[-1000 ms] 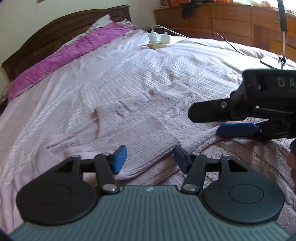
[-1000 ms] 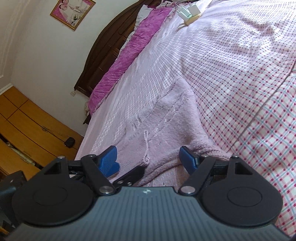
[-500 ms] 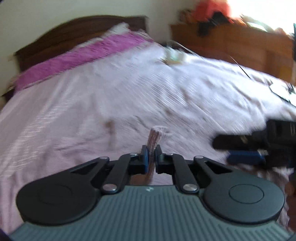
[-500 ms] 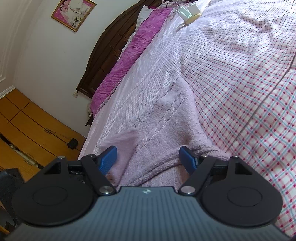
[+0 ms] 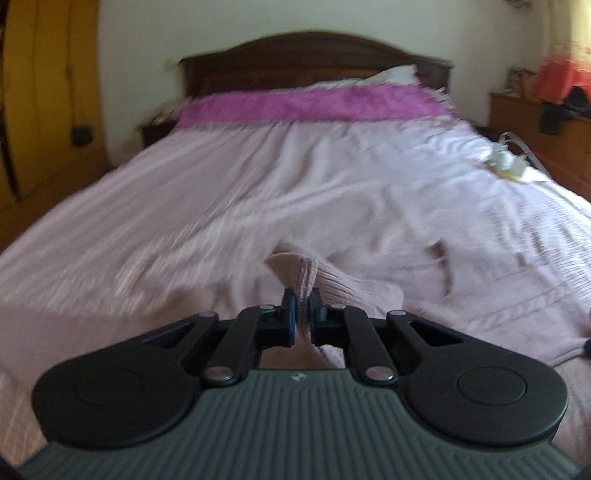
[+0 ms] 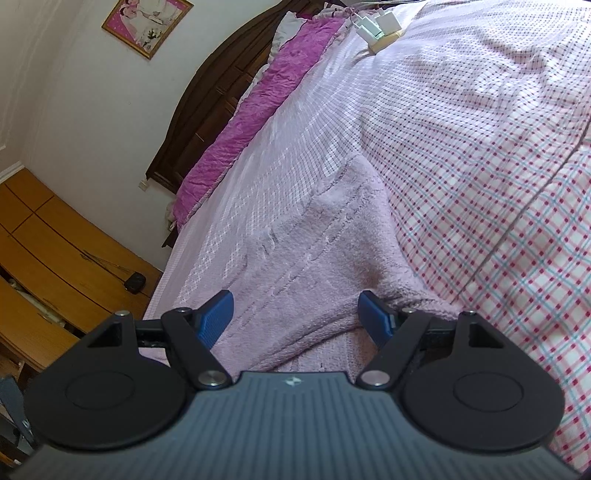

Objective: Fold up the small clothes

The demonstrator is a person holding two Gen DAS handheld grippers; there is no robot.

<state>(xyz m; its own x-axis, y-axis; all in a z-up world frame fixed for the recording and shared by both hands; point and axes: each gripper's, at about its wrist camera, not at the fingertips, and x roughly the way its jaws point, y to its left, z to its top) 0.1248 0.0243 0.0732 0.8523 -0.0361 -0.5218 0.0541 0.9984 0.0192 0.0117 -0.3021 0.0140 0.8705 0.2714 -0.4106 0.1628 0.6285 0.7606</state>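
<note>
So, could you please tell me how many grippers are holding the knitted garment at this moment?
1: the left gripper is shut on the pink knitted garment. The right gripper hangs open over it.

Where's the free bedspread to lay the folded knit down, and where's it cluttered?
Free: the wide stretch of bedspread between the pink knit garment and the magenta blanket by the headboard. Also the checked sheet to the garment's right in the right wrist view. Crowded: the white chargers and cables at the far corner, and the garment itself, pinched by the left gripper.
</note>
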